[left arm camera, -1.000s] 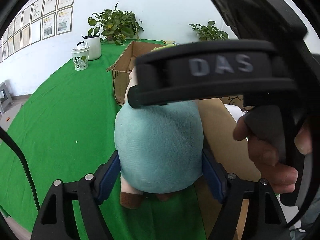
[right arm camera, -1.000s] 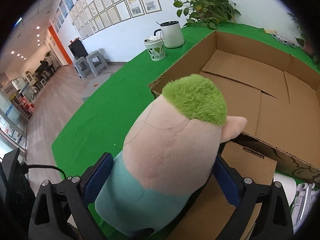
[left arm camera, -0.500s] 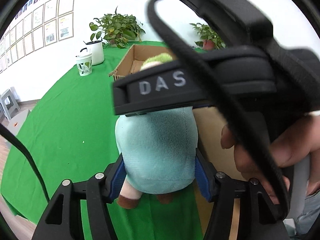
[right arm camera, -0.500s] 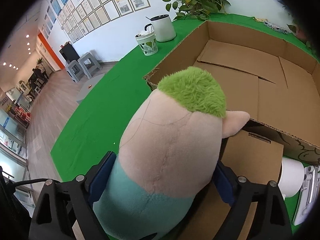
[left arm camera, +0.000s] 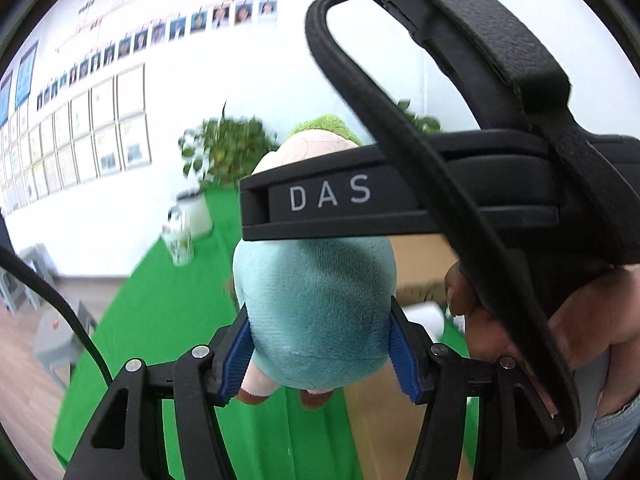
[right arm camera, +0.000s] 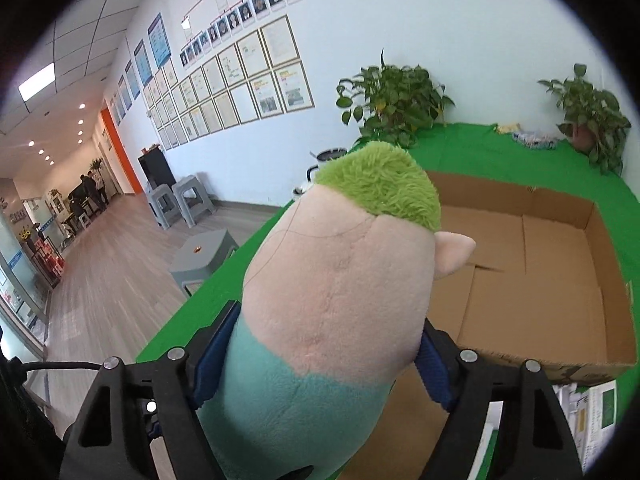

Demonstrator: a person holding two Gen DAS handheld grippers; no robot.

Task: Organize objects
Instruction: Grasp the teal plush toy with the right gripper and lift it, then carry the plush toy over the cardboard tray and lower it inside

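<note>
Both claws' plush toy (right arm camera: 340, 320) now higher.

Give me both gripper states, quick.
Left gripper: shut on the plush toy, teal lower body.
Right gripper: shut on the plush toy, higher up.

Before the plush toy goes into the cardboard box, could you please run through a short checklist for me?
1. Left gripper shut on the plush toy, blue pads against its teal body: ok.
2. Right gripper shut on the same toy: ok.
3. Toy lifted off the green table: ok.
4. Cardboard box open at the top, its floor bare: ok.
5. Toy above the box opening: not ok, it is in front of the near wall.
6. Firmness of either grip: cannot tell.
</note>
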